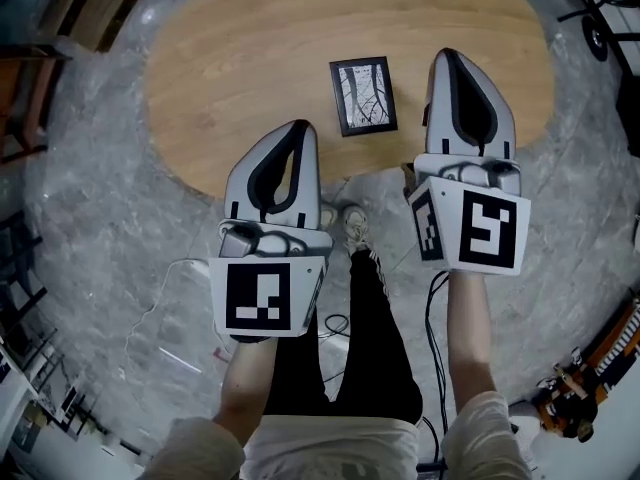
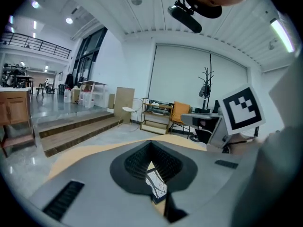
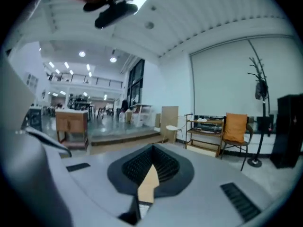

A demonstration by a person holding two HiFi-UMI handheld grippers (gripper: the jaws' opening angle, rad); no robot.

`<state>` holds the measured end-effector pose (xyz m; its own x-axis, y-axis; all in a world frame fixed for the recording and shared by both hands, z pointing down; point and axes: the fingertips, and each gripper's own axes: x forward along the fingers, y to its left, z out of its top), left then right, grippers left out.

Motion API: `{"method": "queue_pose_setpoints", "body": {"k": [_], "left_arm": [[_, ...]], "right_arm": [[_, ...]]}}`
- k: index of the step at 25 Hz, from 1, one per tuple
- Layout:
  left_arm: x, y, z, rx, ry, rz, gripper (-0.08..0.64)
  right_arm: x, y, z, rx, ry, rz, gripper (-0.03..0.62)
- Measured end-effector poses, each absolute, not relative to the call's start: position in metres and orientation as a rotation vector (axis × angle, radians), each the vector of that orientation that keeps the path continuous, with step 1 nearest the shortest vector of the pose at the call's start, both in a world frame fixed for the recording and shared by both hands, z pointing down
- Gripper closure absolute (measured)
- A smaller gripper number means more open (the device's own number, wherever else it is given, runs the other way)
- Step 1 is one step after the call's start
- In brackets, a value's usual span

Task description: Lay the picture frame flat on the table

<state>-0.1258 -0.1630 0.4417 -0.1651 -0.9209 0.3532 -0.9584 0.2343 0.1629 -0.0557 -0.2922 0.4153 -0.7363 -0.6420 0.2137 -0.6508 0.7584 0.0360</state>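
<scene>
The picture frame [image 1: 363,96], black-edged with a pale tree print, lies flat and face up on the oval wooden table [image 1: 240,68], right of its middle. My left gripper [image 1: 300,125] hangs over the table's near edge, left of the frame and apart from it, jaws shut with nothing held. My right gripper [image 1: 447,56] hovers just right of the frame, raised above the tabletop, also shut and empty. In the left gripper view the frame [image 2: 157,187] shows through the slit under the closed left gripper [image 2: 151,144]. In the right gripper view only tabletop [image 3: 149,186] shows below the closed right gripper [image 3: 152,148].
The person's legs and shoes [image 1: 355,230] stand at the table's near edge on a grey stone floor, with cables [image 1: 437,298] trailing beside them. Across the room are wooden steps [image 2: 75,131], an orange chair [image 3: 235,126], a low shelf and a coat rack [image 3: 258,79].
</scene>
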Motion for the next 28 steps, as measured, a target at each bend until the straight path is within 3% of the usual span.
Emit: {"method": "queue_pose_setpoints", "body": {"k": [5,14,28], "left_arm": [[-0.126,-0.164,0.414,1.755,-2.193,0.111,0.551],[-0.098,-0.149,0.317,1.879,-2.18,0.128,0.551],[-0.059,-0.127,0.138,2.093,-2.158,0.205,0.551]], "right_arm": [[-0.03,-0.258,0.375,1.194,-2.849,0.338,0.586],[0.024,-0.196,0.298,1.325,-2.756,0.45,0.586],[0.068,-0.171,0.118,1.376,-2.763,0.257,0.586]]}}
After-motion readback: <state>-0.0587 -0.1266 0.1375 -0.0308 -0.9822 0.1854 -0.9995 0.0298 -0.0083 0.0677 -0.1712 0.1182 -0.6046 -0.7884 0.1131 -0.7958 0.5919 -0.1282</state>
